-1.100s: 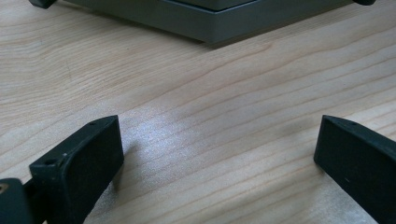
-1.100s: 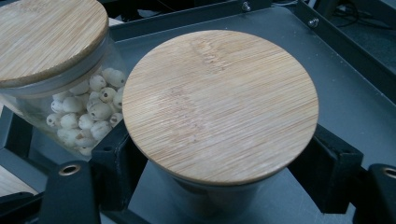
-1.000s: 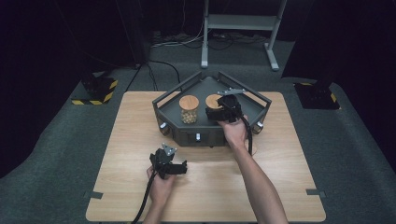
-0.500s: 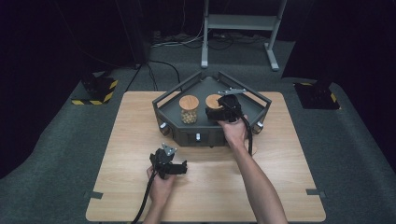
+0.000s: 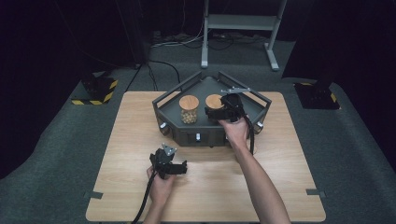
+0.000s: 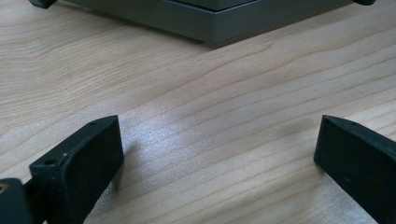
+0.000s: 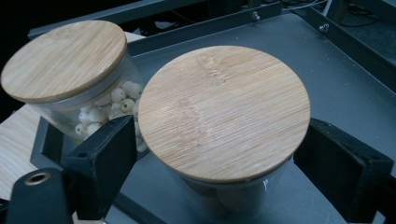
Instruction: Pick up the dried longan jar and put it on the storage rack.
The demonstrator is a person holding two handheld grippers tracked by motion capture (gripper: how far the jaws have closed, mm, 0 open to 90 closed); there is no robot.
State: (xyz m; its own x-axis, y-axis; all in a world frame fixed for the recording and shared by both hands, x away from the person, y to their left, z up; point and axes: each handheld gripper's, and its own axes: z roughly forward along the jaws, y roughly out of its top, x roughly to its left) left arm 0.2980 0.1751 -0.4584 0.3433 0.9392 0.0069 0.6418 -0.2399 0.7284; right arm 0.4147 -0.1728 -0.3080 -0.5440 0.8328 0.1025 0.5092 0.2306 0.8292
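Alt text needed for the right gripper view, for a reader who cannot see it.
The right gripper straddles a glass jar with a round bamboo lid on a grey metal tray; its jaws have just been opening and no longer press on it. Behind stands a second lidded jar holding pale beads.

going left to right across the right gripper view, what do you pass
jar of pale beads with a bamboo lid → the gripper's left-hand black jaw → second jar with its bamboo lid between the jaws → the gripper's right-hand black jaw, all inside the grey tray
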